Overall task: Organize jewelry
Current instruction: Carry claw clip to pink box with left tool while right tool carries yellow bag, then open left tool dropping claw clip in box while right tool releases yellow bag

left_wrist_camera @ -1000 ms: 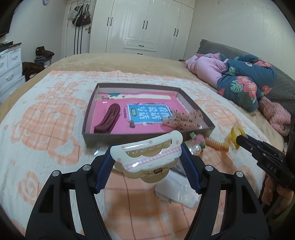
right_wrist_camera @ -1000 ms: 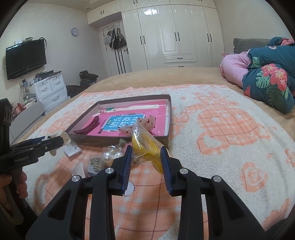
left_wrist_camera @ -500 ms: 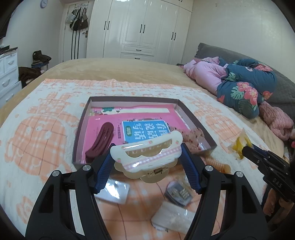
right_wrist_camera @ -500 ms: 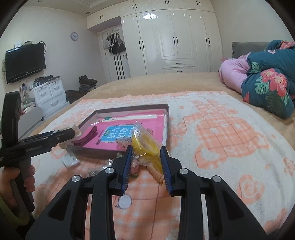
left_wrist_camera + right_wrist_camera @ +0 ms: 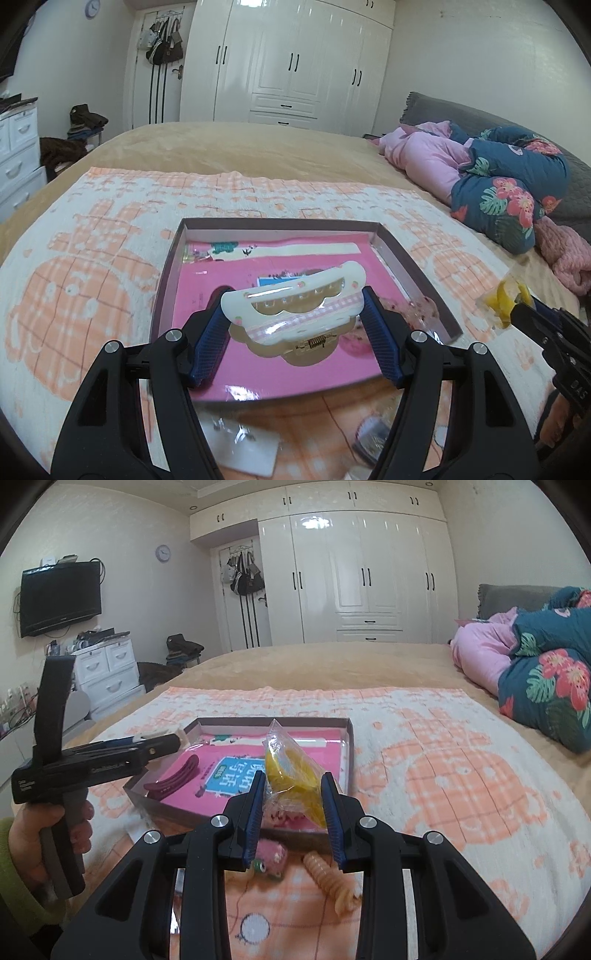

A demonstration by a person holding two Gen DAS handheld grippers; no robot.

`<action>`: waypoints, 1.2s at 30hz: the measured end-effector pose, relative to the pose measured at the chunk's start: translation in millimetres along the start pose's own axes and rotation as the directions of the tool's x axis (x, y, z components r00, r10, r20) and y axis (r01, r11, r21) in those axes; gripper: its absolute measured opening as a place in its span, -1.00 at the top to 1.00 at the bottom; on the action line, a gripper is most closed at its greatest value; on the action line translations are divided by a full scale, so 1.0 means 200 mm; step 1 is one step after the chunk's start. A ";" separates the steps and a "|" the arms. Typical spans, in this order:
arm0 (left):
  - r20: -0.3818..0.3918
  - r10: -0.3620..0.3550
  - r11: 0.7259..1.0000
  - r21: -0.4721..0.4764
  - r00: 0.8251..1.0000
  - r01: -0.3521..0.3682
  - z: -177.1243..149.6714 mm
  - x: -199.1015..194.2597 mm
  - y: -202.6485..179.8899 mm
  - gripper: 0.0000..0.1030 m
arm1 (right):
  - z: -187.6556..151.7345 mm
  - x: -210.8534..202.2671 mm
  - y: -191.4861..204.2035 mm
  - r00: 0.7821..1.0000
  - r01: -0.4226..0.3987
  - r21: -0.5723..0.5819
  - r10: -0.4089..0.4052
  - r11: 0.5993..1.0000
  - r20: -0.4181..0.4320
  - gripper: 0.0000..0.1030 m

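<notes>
Task partway, judged from layout.

Left claw [image 5: 295, 325] clenched on cream hair clip [image 5: 295, 304], held over near part of pink-lined tray [image 5: 168, 258]; not yet set down.

Right claw [image 5: 293, 814] clenched on bagged yellow item [image 5: 291, 771], above tray's near edge.

Maroon clip [image 5: 173, 777] and blue card [image 5: 232, 775] already in tray.

Left on blanket [image 5: 461, 775], near bed's front edge: spiral hair tie [image 5: 328, 877], pink fuzzy piece [image 5: 271, 853], small clear packets [image 5: 243, 435].

Nothing blocks tray. Far: folded quilts [image 5: 509, 192], wardrobe [image 5: 295, 62].

- One cream claw hair clip [image 5: 293, 301] is counted.
- One dark red hair clip [image 5: 173, 780] is counted.
- One bagged yellow item [image 5: 293, 773] is counted.
- One shallow box [image 5: 168, 266] is counted.
- One spiral hair tie [image 5: 328, 880] is counted.
</notes>
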State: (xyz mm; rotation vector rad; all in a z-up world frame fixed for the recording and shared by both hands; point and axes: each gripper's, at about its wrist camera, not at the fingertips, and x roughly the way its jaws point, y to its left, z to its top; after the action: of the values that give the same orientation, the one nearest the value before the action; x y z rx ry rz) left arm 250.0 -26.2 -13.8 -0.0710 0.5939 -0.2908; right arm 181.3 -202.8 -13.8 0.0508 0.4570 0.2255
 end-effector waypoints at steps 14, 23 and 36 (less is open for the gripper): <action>-0.084 -0.002 1.000 0.008 0.996 0.003 -0.06 0.19 0.03 -0.16 | 0.12 0.29 0.02 1.000 0.005 -0.034 -0.006 0.999 -0.024 0.43; -0.118 0.003 1.000 0.013 0.993 -0.001 -0.10 0.23 0.03 -0.17 | 0.18 0.47 0.02 0.999 0.005 -0.042 -0.007 0.999 -0.044 0.43; -0.136 0.007 1.000 0.006 0.991 -0.006 -0.12 0.26 0.04 -0.17 | 0.11 0.71 0.00 0.985 -0.006 -0.046 -0.002 0.999 -0.170 0.43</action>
State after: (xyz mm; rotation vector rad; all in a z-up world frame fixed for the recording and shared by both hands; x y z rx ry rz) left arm 280.2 -32.5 -62.6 -0.0443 0.7286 -0.2924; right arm 315.8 -169.9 -55.3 -0.0136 0.6212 0.2436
